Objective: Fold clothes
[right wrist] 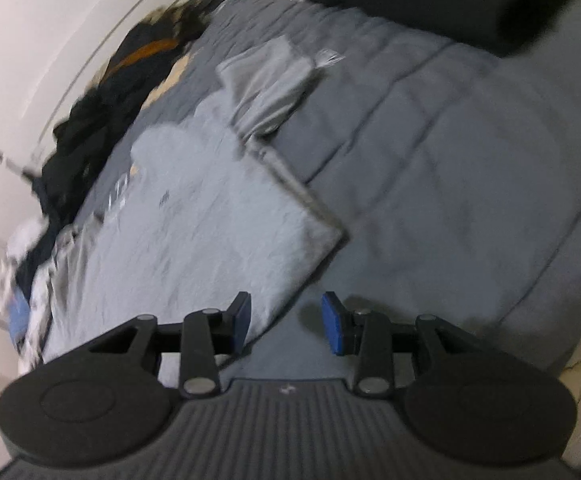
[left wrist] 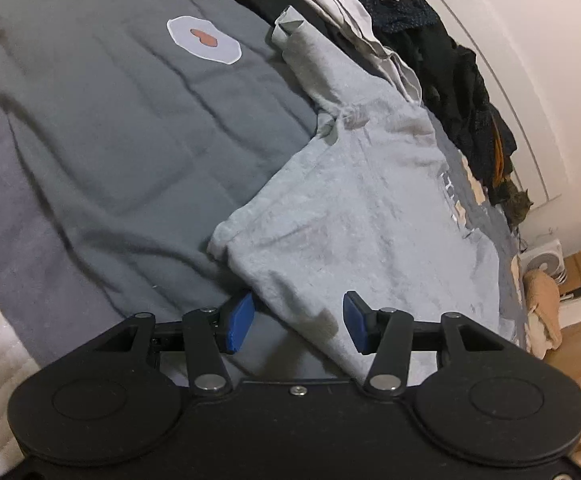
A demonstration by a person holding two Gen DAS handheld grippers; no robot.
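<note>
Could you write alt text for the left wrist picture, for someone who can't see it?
A light grey garment lies spread on a dark grey bedspread, its near edge between the open blue-padded fingers of the left gripper. Dark clothes are piled along the wall.

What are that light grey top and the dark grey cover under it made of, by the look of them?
Top: probably cotton fleece or jersey; matte, slightly fuzzy, with soft creases and a stitched hem.
Cover: looks like brushed, padded fabric; matte, with stitched quilting lines and puffy folds. Exact fibres cannot be told.
</note>
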